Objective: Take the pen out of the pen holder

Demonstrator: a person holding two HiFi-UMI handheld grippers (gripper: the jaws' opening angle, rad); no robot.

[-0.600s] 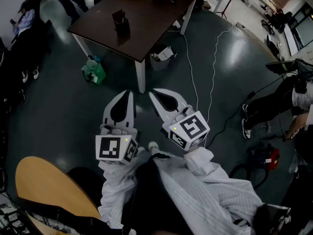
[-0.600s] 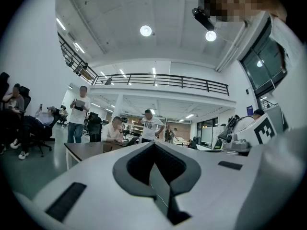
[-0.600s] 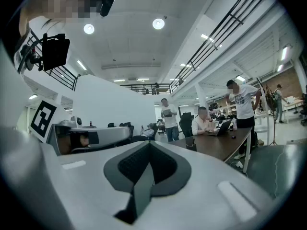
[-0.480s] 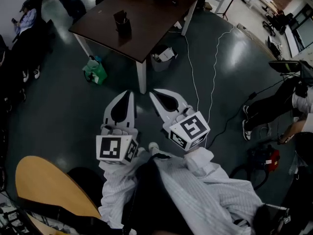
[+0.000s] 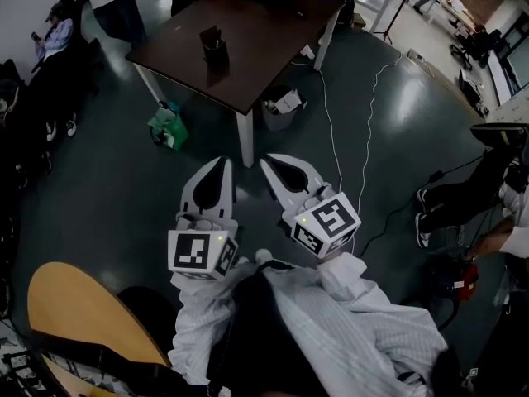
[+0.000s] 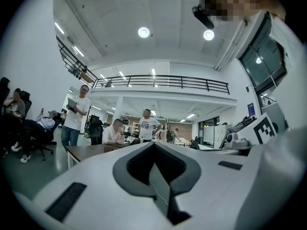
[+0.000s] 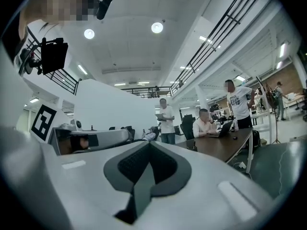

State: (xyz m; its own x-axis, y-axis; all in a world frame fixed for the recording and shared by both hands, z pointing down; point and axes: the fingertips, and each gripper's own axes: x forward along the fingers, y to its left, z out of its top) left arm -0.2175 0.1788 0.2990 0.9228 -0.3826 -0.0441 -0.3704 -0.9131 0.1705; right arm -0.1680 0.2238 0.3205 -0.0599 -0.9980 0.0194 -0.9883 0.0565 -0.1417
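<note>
A dark pen holder (image 5: 213,46) stands on the dark brown table (image 5: 256,48), far ahead of me in the head view. The right gripper view shows the pen holder (image 7: 194,146) as a small dark shape on that table (image 7: 225,145). I cannot make out the pen itself. My left gripper (image 5: 224,161) and right gripper (image 5: 265,163) hang side by side over the floor, well short of the table. The left gripper (image 6: 154,143) is shut with nothing in it. The right gripper (image 7: 150,143) also has its jaws together and holds nothing.
A green bag (image 5: 168,127) lies by the table leg, with a bin (image 5: 281,106) under the table. White cables (image 5: 364,139) run across the floor. People sit and stand round the table's far side. A wooden chair back (image 5: 83,304) is at my lower left.
The table and pen holder sit slightly lower and further right in the head view. Both grippers stay shut, side by side.
</note>
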